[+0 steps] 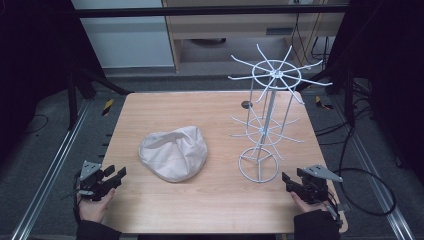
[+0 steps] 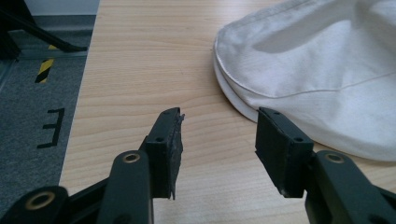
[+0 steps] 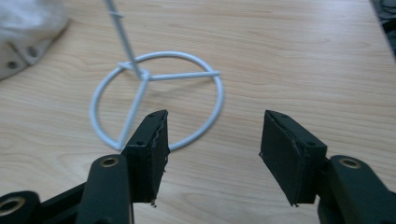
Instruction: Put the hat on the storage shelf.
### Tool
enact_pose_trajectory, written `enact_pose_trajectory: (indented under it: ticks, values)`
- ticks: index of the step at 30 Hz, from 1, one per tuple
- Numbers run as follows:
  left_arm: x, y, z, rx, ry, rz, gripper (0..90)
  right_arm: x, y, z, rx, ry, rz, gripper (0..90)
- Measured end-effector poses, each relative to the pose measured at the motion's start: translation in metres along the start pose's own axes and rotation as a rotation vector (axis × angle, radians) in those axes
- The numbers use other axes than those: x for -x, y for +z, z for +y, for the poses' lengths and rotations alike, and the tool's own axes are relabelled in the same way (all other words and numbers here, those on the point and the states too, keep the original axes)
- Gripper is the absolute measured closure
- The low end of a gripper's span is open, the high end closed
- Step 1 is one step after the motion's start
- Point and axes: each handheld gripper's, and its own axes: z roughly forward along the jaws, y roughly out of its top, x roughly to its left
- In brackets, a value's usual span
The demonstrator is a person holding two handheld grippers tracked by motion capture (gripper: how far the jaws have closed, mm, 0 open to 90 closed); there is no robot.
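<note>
The left gripper sits at the near left edge of the table, jaws spread apart with nothing between them. In the left gripper view its jaws point at the near rim of a white cloth cap, the right-hand jaw just short of the fabric and not touching. The right gripper waits at the near right, jaws also parted and empty — in the right gripper view the round wire base of a white wire rack lies on the wood just beyond its tips.

The cap lies limp in the middle of the table, left of the rack and well apart from it. It looks light and soft — cloth that will fold and sag when lifted, so a pinch at the stitched rim or the stiffer brim edge should hold better than a grab at the loose crown. It won't break, though it could slide from a shallow bite.

The rack stands upright on its ring base, spokes fanning out at two levels. Thin wire, probably light and easy to tip — steadying the centre post while hanging the cap seems wise.
</note>
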Motion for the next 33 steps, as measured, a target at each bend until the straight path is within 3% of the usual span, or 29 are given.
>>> enact_pose_trajectory:
  ticks: [4,12,22,33]
  values:
    - [0.005,-0.003,0.002,0.0,0.012,-0.005,55.2,-0.01,-0.002,0.002,0.005,-0.015,0.043,43.6]
    - [0.01,-0.005,0.003,-0.019,0.036,-0.046,48.5,-0.047,-0.001,0.008,0.018,-0.057,0.145,47.2]
    - [0.015,-0.005,0.009,-0.016,0.059,-0.061,63.5,-0.094,0.007,0.017,0.006,-0.146,0.271,48.9]
    - [0.018,0.003,0.014,-0.024,0.079,-0.042,67.4,-0.129,0.027,0.028,-0.003,-0.195,0.337,49.2]
